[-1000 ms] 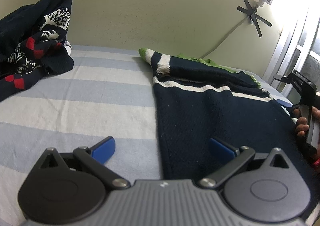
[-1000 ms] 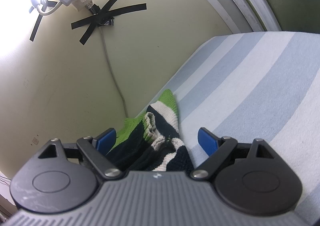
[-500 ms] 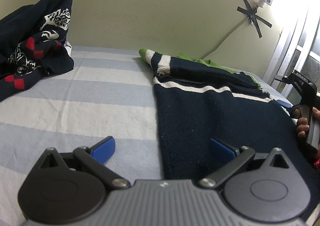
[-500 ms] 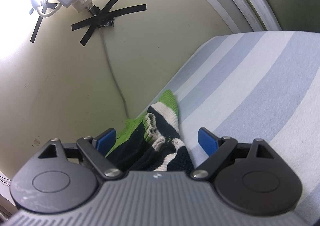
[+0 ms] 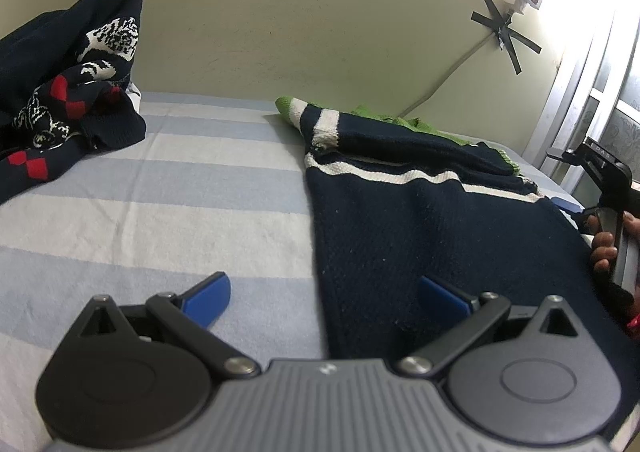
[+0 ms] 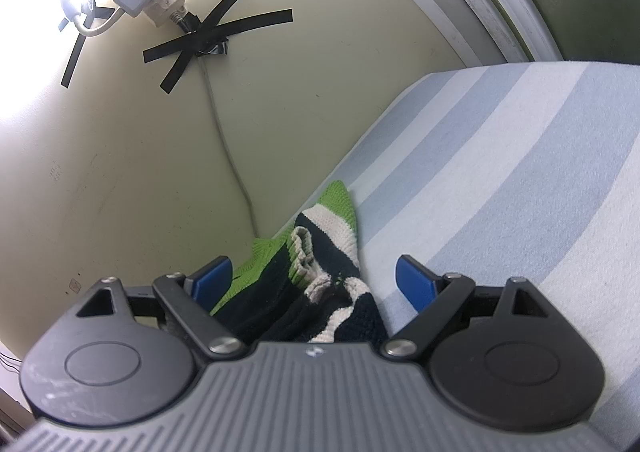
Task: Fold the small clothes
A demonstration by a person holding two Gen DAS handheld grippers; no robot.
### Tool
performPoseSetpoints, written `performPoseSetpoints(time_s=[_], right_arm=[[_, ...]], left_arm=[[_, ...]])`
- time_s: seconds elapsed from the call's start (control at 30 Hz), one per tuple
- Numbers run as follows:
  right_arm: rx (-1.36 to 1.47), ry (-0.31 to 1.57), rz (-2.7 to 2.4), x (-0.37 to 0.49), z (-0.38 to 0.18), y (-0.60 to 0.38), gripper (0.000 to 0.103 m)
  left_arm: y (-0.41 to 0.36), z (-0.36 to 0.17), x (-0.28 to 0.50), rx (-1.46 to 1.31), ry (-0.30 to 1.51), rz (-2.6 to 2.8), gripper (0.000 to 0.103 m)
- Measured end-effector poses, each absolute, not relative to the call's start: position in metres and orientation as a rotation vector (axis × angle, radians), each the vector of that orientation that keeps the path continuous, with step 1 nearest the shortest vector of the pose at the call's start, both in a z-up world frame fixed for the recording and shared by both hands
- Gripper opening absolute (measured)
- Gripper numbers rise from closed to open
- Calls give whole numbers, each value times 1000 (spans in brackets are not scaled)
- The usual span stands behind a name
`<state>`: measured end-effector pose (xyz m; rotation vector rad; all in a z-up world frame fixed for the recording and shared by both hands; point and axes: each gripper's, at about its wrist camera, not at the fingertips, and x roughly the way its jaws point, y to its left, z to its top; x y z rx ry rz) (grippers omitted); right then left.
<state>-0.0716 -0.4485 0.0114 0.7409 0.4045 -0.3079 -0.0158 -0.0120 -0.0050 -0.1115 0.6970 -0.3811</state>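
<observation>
Knitwear lies ahead of both my tools: a navy knitted sweater with white stripes and green trim [image 5: 432, 220] is spread flat on the blue-and-white striped bed sheet [image 5: 160, 212], filling the lower right and centre right of the left wrist view. Its long axis runs from the near hem at the bottom of that frame up toward the cream wall, with a sleeve folded across its top edge.

My left hand-held gripper [image 5: 324, 294] is spread wide and holds nothing. Its blue pads straddle the sweater's left edge: one pad sits over bare sheet, the other over the navy knit. So this side edge lies right between my left jaws, closer than anything else.

My right hand-held gripper [image 6: 314, 278] is also spread wide and pinches nothing. In its own view the green-tipped striped cuff [image 6: 332, 220] and bunched knit lie between the pads, pointing toward the upper middle of the frame, beside the wall. In the left view, my right hand [image 5: 610, 248] shows at the far right edge, at the sweater's opposite side.

I judge the next fold will run across the sweater's width, each tool taking its own side. A second dark patterned garment with red diamonds [image 5: 68, 92] sits heaped at the upper left, well apart.
</observation>
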Motion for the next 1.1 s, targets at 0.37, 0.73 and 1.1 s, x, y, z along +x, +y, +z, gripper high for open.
performPoseSetpoints(time_s=[0.37,0.73,1.1], right_arm=[[742,404,-308,-72,11,-448,91],[742,404,-308,-72,11,-448,91],[729,413,-309,-69,12,-447,91]], left_arm=[[-14,-5,-16,-98,699,-378,103],[-13,-5,-16,-110,697,-382,103],[-11,-4,-16,-125,695,-387,103]])
